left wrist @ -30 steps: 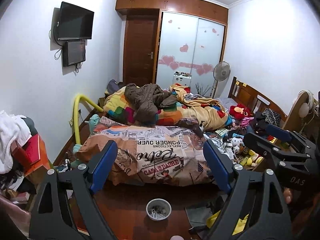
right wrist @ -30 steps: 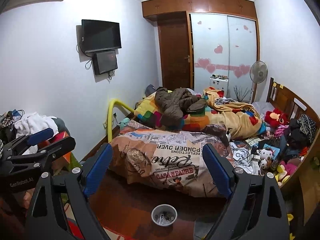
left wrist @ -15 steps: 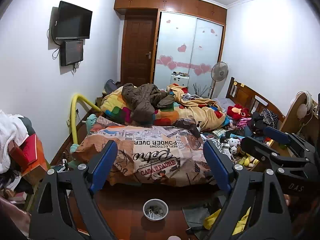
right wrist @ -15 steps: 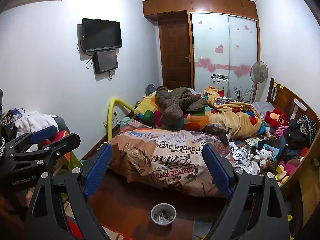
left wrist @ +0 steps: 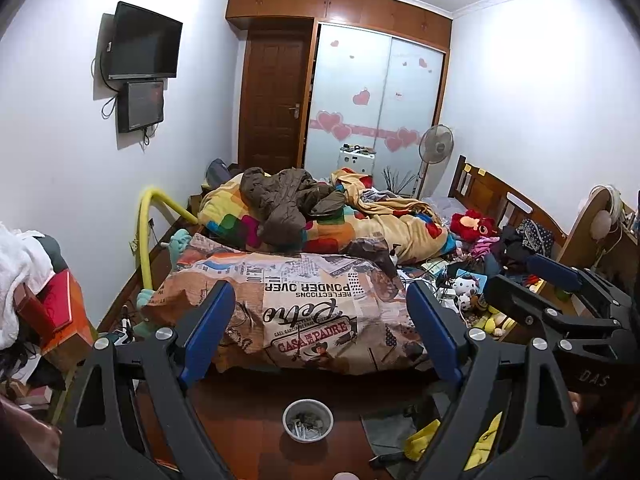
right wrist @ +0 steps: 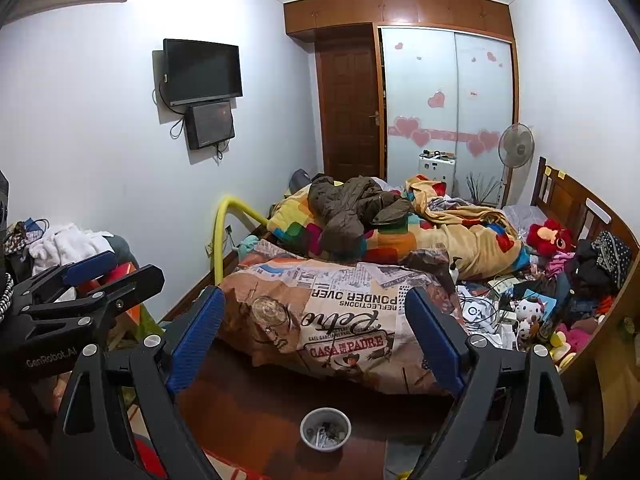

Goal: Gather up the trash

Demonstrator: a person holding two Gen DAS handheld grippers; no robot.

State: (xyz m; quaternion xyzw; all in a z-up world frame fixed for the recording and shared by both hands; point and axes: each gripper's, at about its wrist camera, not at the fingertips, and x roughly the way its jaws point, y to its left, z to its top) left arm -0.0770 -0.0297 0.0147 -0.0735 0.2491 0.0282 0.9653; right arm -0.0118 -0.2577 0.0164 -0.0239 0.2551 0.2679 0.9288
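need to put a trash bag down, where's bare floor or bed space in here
Free: the dark wood floor between the bed's foot and the small bowl, and the flat newspaper-print cover at the bed's foot. Crowded: the toys and cables along the bed's right side, and the piled quilts further up.

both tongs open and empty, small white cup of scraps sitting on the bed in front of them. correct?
Not quite. The cup stands on the wooden floor at the foot of the bed, not on it; the left wrist view shows this. The left tongs and right tongs are open and empty.
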